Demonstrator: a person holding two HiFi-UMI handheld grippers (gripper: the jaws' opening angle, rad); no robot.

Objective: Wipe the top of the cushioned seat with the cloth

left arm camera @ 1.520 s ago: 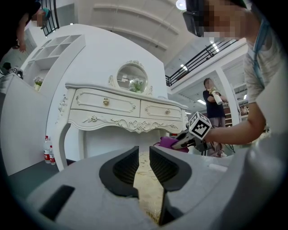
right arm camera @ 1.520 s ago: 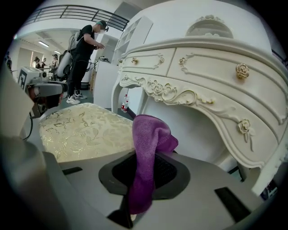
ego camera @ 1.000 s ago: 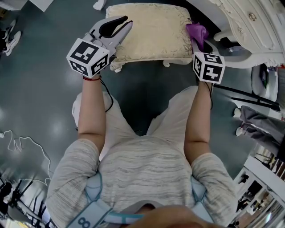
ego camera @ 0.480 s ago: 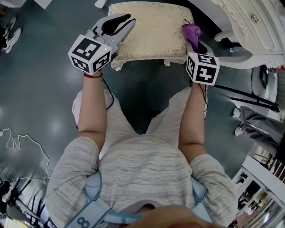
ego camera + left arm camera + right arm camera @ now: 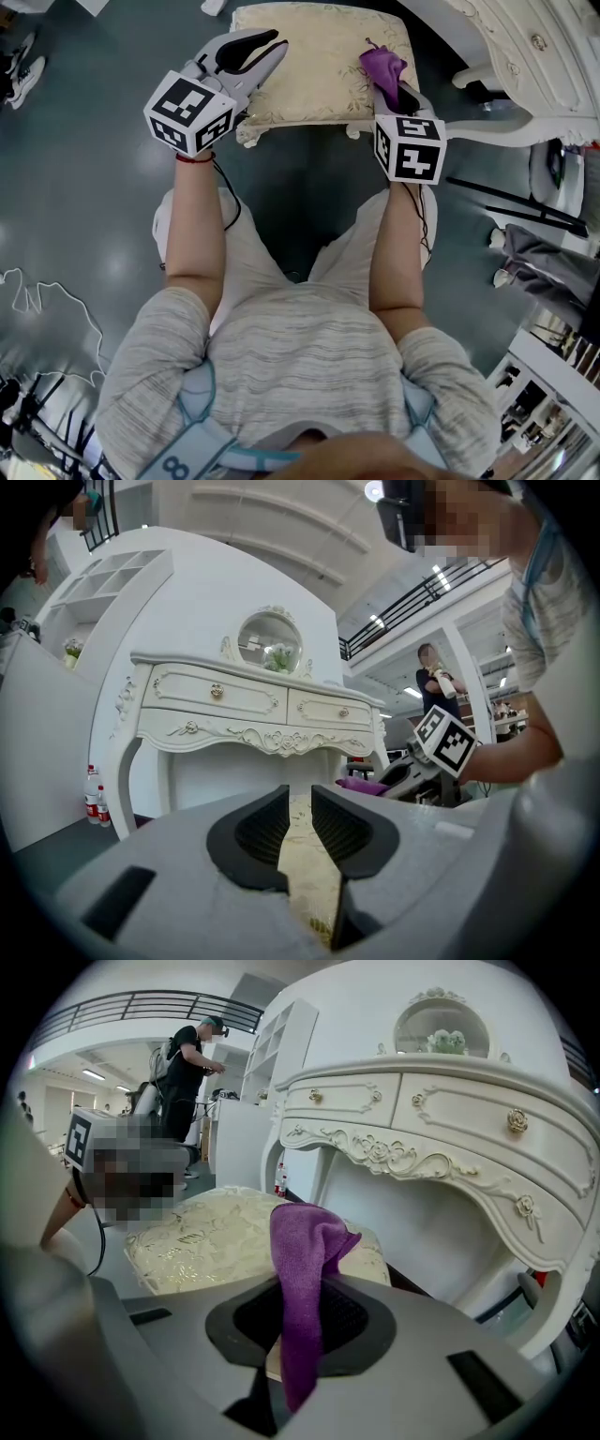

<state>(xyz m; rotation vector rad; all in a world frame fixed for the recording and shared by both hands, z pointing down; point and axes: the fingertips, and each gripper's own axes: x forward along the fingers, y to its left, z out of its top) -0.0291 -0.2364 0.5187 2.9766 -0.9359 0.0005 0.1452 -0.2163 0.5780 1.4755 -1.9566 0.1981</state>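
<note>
The cream cushioned seat [image 5: 319, 66] with a leaf pattern stands in front of me; it also shows in the right gripper view [image 5: 206, 1237]. My right gripper [image 5: 388, 86] is shut on a purple cloth [image 5: 382, 64], which sticks up from between the jaws [image 5: 305, 1251] over the seat's right part. My left gripper [image 5: 267, 49] hovers at the seat's near left corner. Its jaws stand a narrow gap apart with nothing between them, and the cushion [image 5: 307, 874] shows through the gap.
A white ornate dressing table [image 5: 525, 56] stands right behind the seat, its carved drawers [image 5: 450, 1119] close above. Grey fabric [image 5: 544, 258] and dark bars lie on the floor at the right. A person [image 5: 187, 1063] stands far off. Bottles [image 5: 94, 799] sit by the table leg.
My right gripper has carried the cloth leftward, from the seat's right edge to over its top. The left gripper has hardly moved.
</note>
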